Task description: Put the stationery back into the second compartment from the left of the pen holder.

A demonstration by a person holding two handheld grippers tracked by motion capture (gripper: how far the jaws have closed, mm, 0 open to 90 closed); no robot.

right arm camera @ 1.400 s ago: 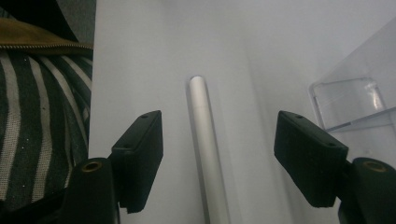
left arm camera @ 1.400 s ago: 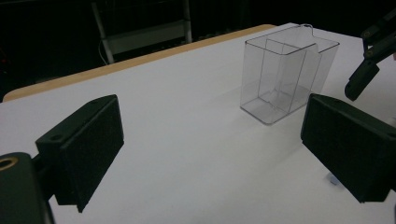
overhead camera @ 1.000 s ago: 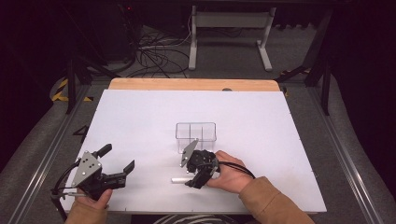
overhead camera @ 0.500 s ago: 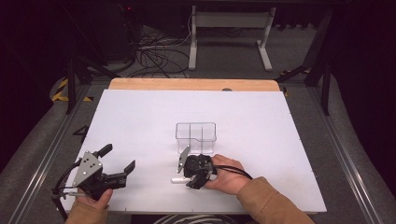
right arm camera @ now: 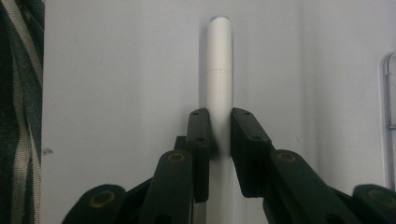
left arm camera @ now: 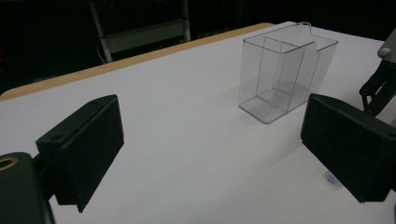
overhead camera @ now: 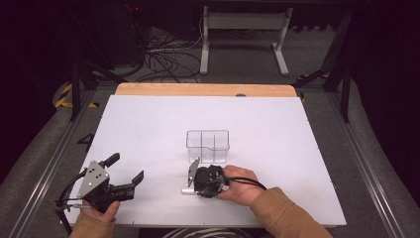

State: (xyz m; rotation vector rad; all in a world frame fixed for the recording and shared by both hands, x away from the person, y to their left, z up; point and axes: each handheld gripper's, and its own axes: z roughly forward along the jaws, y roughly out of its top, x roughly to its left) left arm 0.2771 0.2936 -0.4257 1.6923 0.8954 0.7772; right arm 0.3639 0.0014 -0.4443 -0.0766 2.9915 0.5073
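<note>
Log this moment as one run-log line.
right claw: shut on white pen, low at the table | left claw: open, holding nothing | clear divided container: upright, nothing in it

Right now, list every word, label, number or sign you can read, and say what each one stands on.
None can be read.
White pen held in the right gripper: plain, no print.
Clear divided container: no label or marking.
White table: blank.
Left gripper, jaws apart: plain black pads, no lettering.
</note>
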